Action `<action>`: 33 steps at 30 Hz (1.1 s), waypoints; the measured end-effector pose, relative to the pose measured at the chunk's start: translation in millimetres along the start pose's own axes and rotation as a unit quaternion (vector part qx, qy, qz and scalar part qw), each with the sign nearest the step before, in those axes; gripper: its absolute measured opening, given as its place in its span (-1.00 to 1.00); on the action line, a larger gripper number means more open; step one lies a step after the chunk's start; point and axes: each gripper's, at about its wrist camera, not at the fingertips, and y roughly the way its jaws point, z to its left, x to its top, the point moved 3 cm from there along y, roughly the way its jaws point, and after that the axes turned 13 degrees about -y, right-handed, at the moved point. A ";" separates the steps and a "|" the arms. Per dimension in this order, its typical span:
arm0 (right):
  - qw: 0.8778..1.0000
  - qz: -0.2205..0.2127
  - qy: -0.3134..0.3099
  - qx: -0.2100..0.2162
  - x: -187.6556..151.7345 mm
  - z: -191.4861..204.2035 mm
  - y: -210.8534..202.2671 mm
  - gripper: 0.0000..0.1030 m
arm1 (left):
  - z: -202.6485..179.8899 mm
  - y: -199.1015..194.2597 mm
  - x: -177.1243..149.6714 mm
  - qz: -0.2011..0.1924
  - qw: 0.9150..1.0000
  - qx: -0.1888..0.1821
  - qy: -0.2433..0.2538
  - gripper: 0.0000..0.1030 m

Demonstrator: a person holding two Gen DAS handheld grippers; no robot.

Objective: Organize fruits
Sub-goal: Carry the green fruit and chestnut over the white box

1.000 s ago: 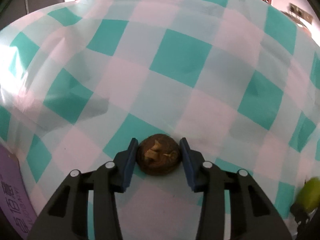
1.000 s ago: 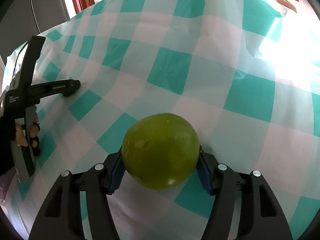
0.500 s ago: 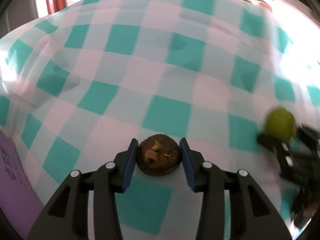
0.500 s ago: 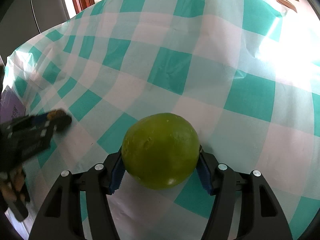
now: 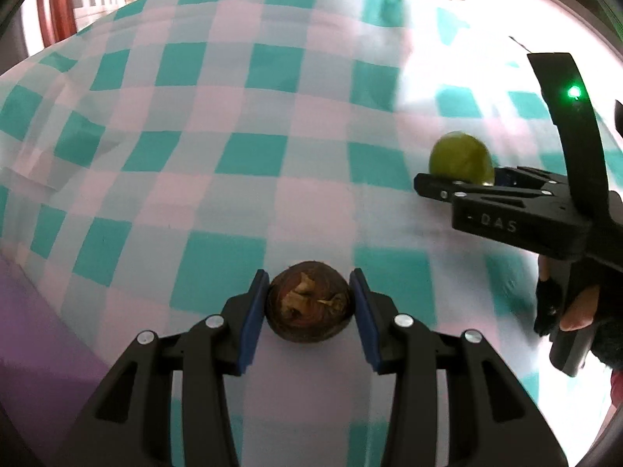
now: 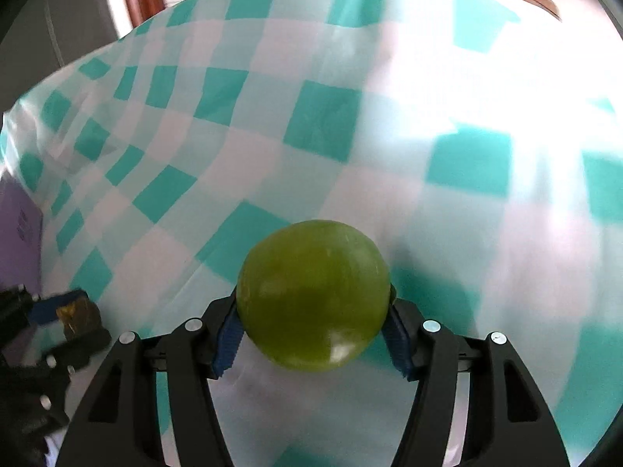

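My left gripper is shut on a small dark brown round fruit with a dried stem end, held above the checked cloth. My right gripper is shut on a large green round fruit. In the left wrist view the right gripper shows at the right with the green fruit in it. In the right wrist view the left gripper shows at the lower left with the brown fruit.
A teal and white checked tablecloth covers the table. A purple sheet lies at the left edge, also seen in the right wrist view. A gloved hand holds the right gripper's handle.
Both grippers have lifted and swung, still holding their fruits. The left view has turned right, so the right gripper now looms larger. The left gripper has dropped lower in the right view.
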 end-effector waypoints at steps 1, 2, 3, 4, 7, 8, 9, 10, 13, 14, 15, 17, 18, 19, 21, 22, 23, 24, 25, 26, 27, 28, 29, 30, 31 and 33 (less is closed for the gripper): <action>1.000 0.003 0.010 0.000 -7.1 3.4 -6.4 0.17 | -1.4 -3.2 -3.5 0.003 1.000 -0.004 0.003 -0.16; 1.000 0.006 0.022 -0.001 -17.4 8.9 -15.8 0.17 | -1.1 -8.0 -13.7 0.007 1.000 -0.008 0.007 -0.17; 1.000 0.009 0.028 -0.001 -24.9 13.7 -22.7 0.17 | 7.1 -12.5 -22.7 0.009 1.000 -0.012 0.012 -0.17; 0.999 0.012 0.033 -0.001 -32.3 19.0 -29.6 0.17 | 7.2 -18.7 -29.9 0.011 1.000 -0.014 0.017 -0.17; 0.999 0.024 0.037 0.002 -56.7 39.2 -50.9 0.17 | 10.4 -50.9 -61.9 0.016 0.999 -0.021 0.034 -0.16; 0.999 0.028 0.036 0.004 -65.9 47.9 -59.1 0.17 | 11.1 -62.0 -70.8 0.017 0.999 -0.023 0.041 -0.17; 0.999 0.031 0.034 0.003 -72.3 54.0 -65.0 0.17 | 10.2 -77.0 -82.9 0.018 0.998 -0.025 0.049 -0.17; 0.999 0.033 0.034 0.001 -81.1 61.9 -73.3 0.17 | 11.7 -86.1 -91.2 0.020 0.998 -0.027 0.058 -0.17; 0.998 0.036 0.047 0.002 -100.4 78.4 -93.6 0.17 | 14.1 -107.3 -110.6 0.021 0.996 -0.035 0.083 -0.16; 0.998 0.037 0.052 0.003 -104.3 81.6 -98.2 0.17 | 15.6 -114.6 -117.3 0.022 0.995 -0.038 0.090 -0.16; 0.998 0.037 0.056 0.003 -109.4 86.5 -104.3 0.17 | 17.3 -121.1 -122.8 0.022 0.994 -0.042 0.095 -0.16; 0.997 0.038 0.062 0.003 -120.5 97.5 -118.2 0.17 | 20.4 -133.4 -132.2 0.022 0.993 -0.048 0.105 -0.16; 0.997 0.038 0.063 0.003 -124.1 102.1 -123.9 0.17 | 22.3 -140.3 -136.4 0.021 0.992 -0.050 0.111 -0.16; 0.997 0.037 0.065 0.003 -126.8 106.7 -129.1 0.17 | 24.2 -144.6 -138.6 0.020 0.992 -0.053 0.114 -0.16; 0.997 0.034 0.068 0.003 -132.7 116.3 -141.8 0.17 | 27.7 -157.6 -143.1 0.014 0.991 -0.059 0.119 -0.17; 0.997 0.032 0.067 0.000 -135.7 121.6 -149.6 0.17 | 29.1 -164.0 -144.5 0.010 0.991 -0.062 0.121 -0.17; 0.997 0.031 0.067 -0.001 -137.1 124.3 -154.5 0.17 | 29.8 -168.6 -144.9 0.007 0.990 -0.065 0.123 -0.16; 0.997 0.028 0.067 -0.003 -138.2 126.2 -159.7 0.17 | 30.8 -173.5 -145.2 0.003 0.990 -0.068 0.123 -0.16; 0.997 0.025 0.067 -0.005 -138.2 128.9 -165.6 0.17 | 32.2 -180.3 -145.0 -0.002 0.990 -0.071 0.122 -0.16; 0.998 0.021 0.067 -0.007 -136.0 131.2 -170.4 0.17 | 33.1 -185.5 -144.4 -0.006 0.990 -0.075 0.122 -0.16; 0.998 0.018 0.067 -0.008 -135.0 133.3 -175.4 0.17 | 33.7 -191.5 -143.5 -0.012 0.989 -0.078 0.121 -0.16; 0.998 0.013 0.067 -0.009 -133.3 135.9 -181.2 0.17 | 34.5 -197.3 -142.4 -0.018 0.989 -0.082 0.121 -0.16; 0.998 0.009 0.065 -0.011 -130.8 138.3 -185.7 0.17 | 35.5 -204.6 -140.9 -0.025 0.989 -0.086 0.121 -0.16; 0.998 0.006 0.063 -0.012 -127.9 140.5 -190.4 0.17 | 36.3 -210.6 -139.6 -0.031 0.988 -0.090 0.120 -0.16; 0.998 0.002 0.062 -0.011 -124.8 143.0 -195.4 0.17 | 37.2 -217.2 -138.3 -0.038 0.988 -0.094 0.119 -0.16; 0.998 -0.005 0.059 -0.008 -115.9 148.2 -201.9 0.17 | 41.1 -233.1 -135.3 -0.054 0.987 -0.100 0.116 -0.16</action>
